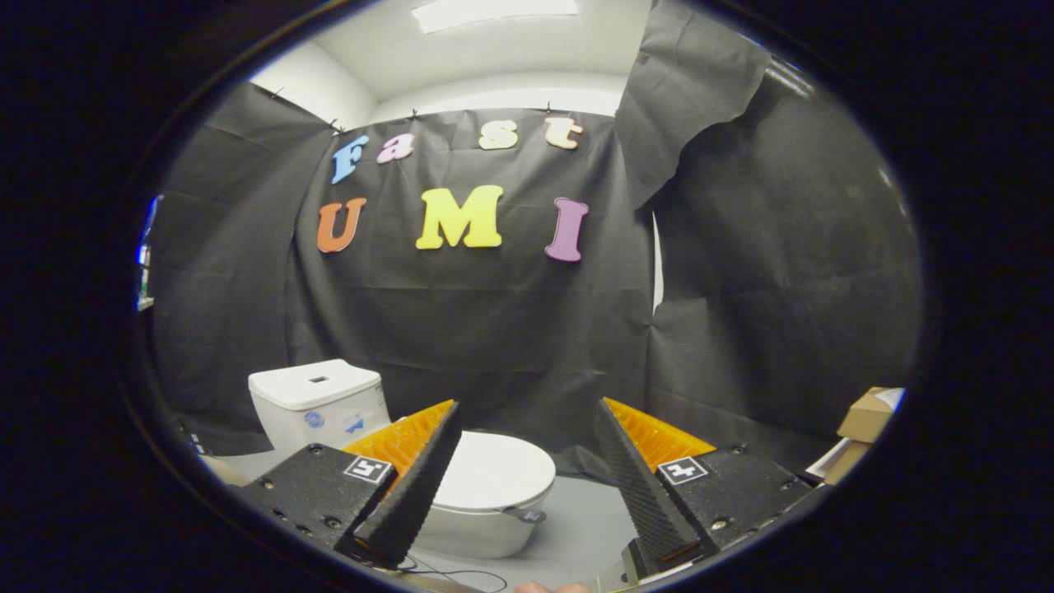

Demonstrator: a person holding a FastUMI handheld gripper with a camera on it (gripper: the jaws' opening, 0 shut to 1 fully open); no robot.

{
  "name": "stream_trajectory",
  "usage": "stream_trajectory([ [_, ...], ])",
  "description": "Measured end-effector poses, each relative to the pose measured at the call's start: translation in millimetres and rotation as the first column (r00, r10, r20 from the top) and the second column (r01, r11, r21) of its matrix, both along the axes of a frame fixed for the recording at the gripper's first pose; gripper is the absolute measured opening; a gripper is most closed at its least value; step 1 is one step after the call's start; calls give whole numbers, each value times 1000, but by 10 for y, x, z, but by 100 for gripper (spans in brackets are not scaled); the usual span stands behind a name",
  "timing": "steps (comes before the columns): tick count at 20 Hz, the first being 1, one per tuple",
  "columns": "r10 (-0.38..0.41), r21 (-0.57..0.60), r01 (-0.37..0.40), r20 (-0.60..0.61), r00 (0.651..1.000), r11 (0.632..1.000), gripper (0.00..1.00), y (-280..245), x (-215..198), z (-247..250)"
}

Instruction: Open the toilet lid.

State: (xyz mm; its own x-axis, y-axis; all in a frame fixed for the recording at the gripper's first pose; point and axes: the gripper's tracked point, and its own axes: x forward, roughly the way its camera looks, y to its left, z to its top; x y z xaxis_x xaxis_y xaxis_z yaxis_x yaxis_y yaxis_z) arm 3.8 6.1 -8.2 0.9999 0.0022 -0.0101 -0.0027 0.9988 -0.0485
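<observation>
We hold the hand-held gripper [527, 461] with its fingers wide apart and empty. The toilet lid [498, 471] lies shut just ahead, between them. Next we should reach down for its front edge

grey floor [576, 519] has the toilet [486, 494] sitting on it, lid down, beyond the open tongs [527, 436], plus a cardboard box [869, 416] off to the right
</observation>
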Motion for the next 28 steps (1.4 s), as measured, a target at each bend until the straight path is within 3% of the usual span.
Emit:
stream_trajectory([
  [15, -46, -37, 44, -70, 996, 998, 100, 0, 163, -297],
  [28, -11, 70, 22, -159, 987, 997, 100, 178, 525, -592],
])
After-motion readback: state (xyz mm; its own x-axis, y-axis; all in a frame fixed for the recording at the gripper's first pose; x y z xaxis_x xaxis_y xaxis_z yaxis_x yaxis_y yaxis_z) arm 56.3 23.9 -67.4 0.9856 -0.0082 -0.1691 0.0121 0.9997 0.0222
